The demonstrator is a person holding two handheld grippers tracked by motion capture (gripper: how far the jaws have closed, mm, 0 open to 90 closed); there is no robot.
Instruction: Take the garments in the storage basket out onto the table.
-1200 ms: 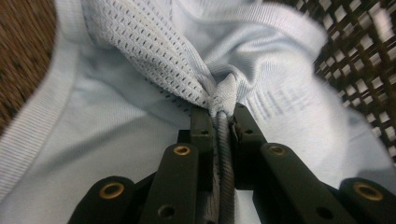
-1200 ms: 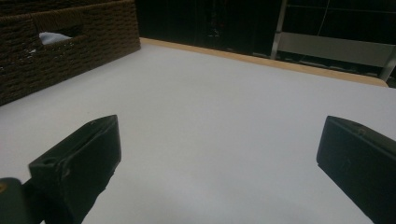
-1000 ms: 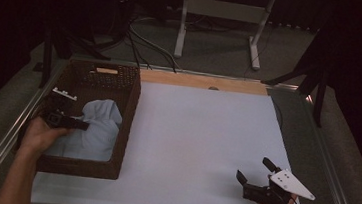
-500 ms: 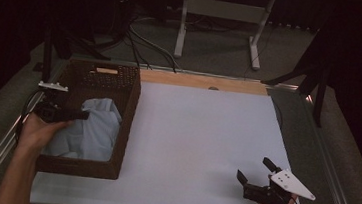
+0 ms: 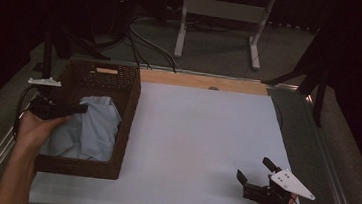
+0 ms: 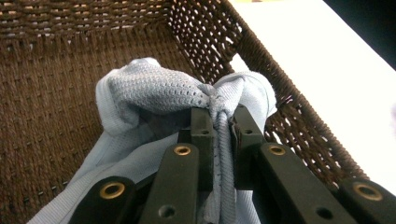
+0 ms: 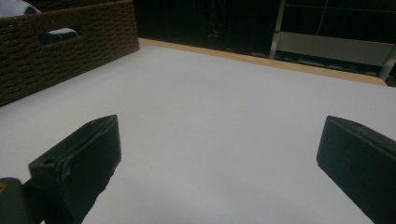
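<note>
Wicker, dark brown: one open rectangular basket [image 5: 126,122], the landmark for this entry, standing on the left part of the worktop [image 5: 200,144], its long side running away from the person. One carry slot is cut in a short wall.

Cloth, pale blue-grey mesh knit [image 5: 91,128]: lies crumpled inside the basket, filling most of the floor toward the near end. One fold is gathered into a tight pinch and drawn upward above the rest of the heap, near the basket's inner right wall as the left gripper view shows it [image 6: 154,88].

Left tongs [image 5: 75,108]: over the basket's left rim, reaching inward above the cloth, carried by the person's left hand [image 5: 35,130]. Jaws are closed down on the pinched fold of cloth, which runs as a thin ridge between the two black pads [image 6: 219,140].

Right tongs [image 5: 255,170]: well apart from the basket, near the worktop's front right corner, resting low over bare surface. Jaws stand wide apart with nothing between them [image 7: 219,154].

Obstructions: the basket's woven walls rise on all sides of the cloth; the right wall stands between the cloth and the open worktop.

Surroundings beyond the basket: wooden strip [image 5: 201,81] along the worktop's far edge; white metal stand [image 5: 222,15] on the floor behind; dark cables [image 5: 144,43] trailing across the floor past the basket's far end.
</note>
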